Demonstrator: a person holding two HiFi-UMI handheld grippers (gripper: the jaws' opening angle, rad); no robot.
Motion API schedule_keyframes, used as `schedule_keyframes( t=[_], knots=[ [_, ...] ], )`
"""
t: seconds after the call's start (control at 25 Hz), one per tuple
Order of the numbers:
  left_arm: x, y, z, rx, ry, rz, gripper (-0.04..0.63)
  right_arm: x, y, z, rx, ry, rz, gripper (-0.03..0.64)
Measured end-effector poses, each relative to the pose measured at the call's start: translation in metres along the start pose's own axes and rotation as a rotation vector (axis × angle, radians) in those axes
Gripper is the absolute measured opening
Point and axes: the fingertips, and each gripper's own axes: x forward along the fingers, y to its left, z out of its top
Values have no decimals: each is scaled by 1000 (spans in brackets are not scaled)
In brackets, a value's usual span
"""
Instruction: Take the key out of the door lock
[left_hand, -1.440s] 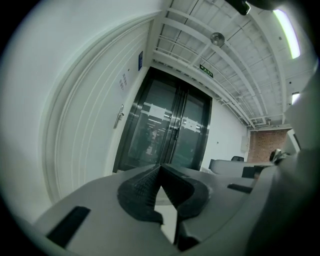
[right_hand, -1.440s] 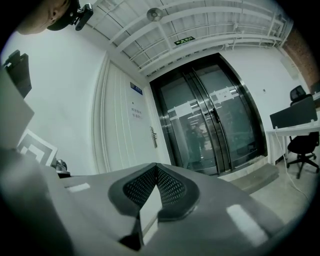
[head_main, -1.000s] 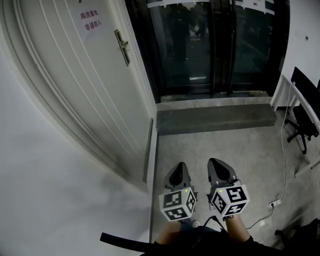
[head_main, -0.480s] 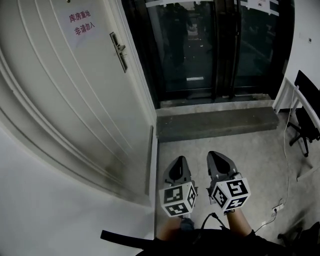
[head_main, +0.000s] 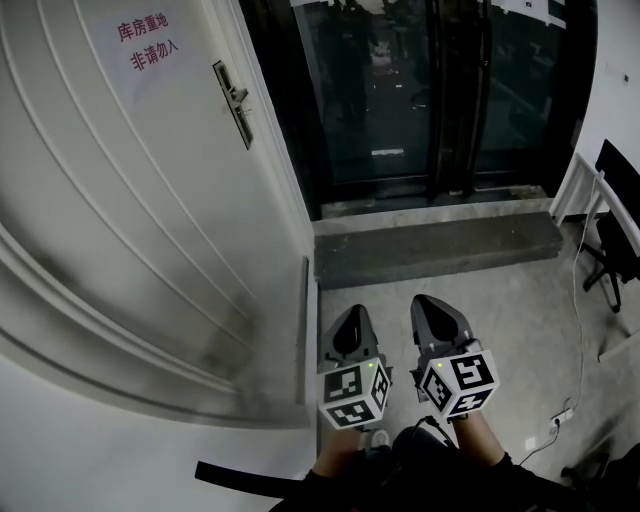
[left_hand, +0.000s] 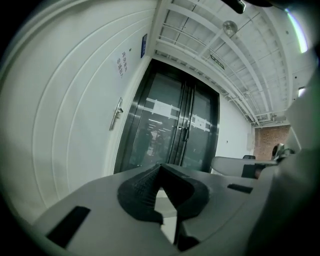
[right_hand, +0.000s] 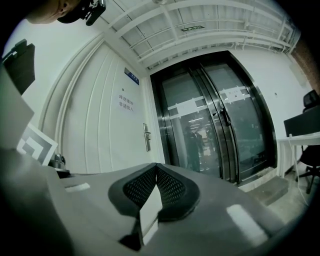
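Note:
A cream panelled door (head_main: 130, 200) fills the left of the head view, with a metal lock plate and handle (head_main: 236, 102) near its right edge. The same handle shows far off in the left gripper view (left_hand: 117, 114) and the right gripper view (right_hand: 146, 137). The key is too small to make out. My left gripper (head_main: 350, 322) and right gripper (head_main: 428, 306) hang low over the floor, side by side, far from the lock. Both have their jaws closed together with nothing between them.
A paper notice with red print (head_main: 150, 40) hangs on the door. Dark glass doors (head_main: 400, 90) stand ahead behind a concrete step (head_main: 430, 245). A black office chair (head_main: 612, 240) and a white desk edge stand at the right. A cable and power strip (head_main: 560, 415) lie on the floor.
The view has shifted closer to the door and glass doors; the handle sits slightly further left and higher. Both grippers stay shut, side by side.

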Motion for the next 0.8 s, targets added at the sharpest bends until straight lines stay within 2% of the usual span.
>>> schedule_keyframes(
  t=[0.24,0.48,0.8],
  knots=[
    [32,2,-1,-11,5,-13,-1,26,-16,-6,7,24,3,3],
    [83,9,-1,-18,10,21,-1,68,-46,-6,10,20,19,2],
    [168,-18,21,-18,-7,17,0,129,-108,22,8,16,47,2]
  ],
)
